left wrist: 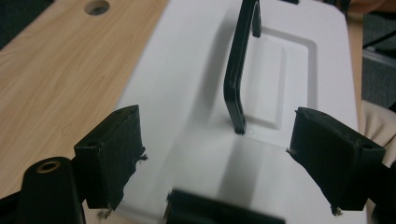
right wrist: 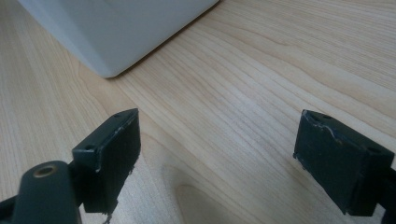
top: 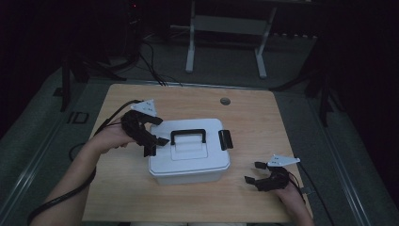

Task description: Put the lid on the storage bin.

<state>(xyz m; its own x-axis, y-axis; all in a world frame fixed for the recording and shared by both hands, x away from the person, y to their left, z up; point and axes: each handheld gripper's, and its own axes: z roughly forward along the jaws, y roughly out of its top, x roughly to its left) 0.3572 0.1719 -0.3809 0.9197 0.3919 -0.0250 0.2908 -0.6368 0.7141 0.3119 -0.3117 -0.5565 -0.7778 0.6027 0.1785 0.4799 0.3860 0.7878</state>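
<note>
A white lidded box [top: 188, 160] stands mid-table, its black carry handle [top: 188, 135] raised. One black latch [top: 226, 139] sticks out at the box's right end. My left gripper [top: 162, 132] hovers open over the lid's left end. In the left gripper view, my left gripper [left wrist: 215, 140] has its jaws either side of the handle's near foot [left wrist: 239, 126], above the lid [left wrist: 187, 70]; a blurred black part [left wrist: 224, 212] lies just below. My right gripper [top: 253, 172] rests open low over the bare table, right of the box. The right gripper [right wrist: 217, 149] holds nothing, with the box's corner [right wrist: 116, 28] ahead.
The wooden table [top: 141, 197] has a round cable hole [top: 225, 100] near its far edge, also visible as the hole [left wrist: 97, 6]. A white stand frame [top: 226, 28] and floor cables [top: 150, 61] lie beyond the table. Cables trail from both grippers.
</note>
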